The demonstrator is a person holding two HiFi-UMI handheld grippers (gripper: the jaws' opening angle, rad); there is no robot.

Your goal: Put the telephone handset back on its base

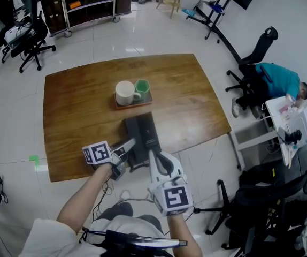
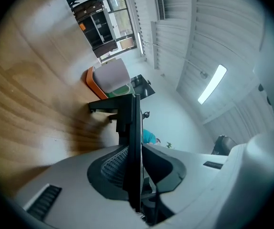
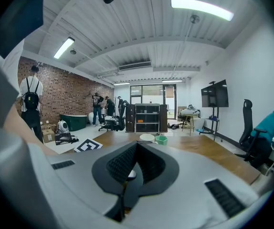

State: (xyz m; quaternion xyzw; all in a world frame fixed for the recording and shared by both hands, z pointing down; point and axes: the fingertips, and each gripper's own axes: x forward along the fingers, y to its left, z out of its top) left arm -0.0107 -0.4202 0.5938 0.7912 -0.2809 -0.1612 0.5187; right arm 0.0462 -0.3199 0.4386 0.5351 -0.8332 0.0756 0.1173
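Note:
A dark telephone base (image 1: 144, 134) lies near the front edge of the wooden table (image 1: 78, 106). My left gripper (image 1: 128, 145) comes in at the base's left side. In the left gripper view its jaws (image 2: 137, 149) press on a thin dark part seen edge-on, the telephone handset (image 2: 133, 123), which stands up between the pads. My right gripper (image 1: 151, 154) hovers just in front of the base, tips pointed at it. In the right gripper view its jaws (image 3: 137, 146) meet with nothing held between them.
Behind the telephone an orange tray (image 1: 135, 104) carries a white mug (image 1: 125, 92) and a green cup (image 1: 142, 85). To the right a person (image 1: 282, 82) sits at a white desk. Office chairs (image 1: 33, 39) and shelves (image 1: 89, 4) stand beyond the table.

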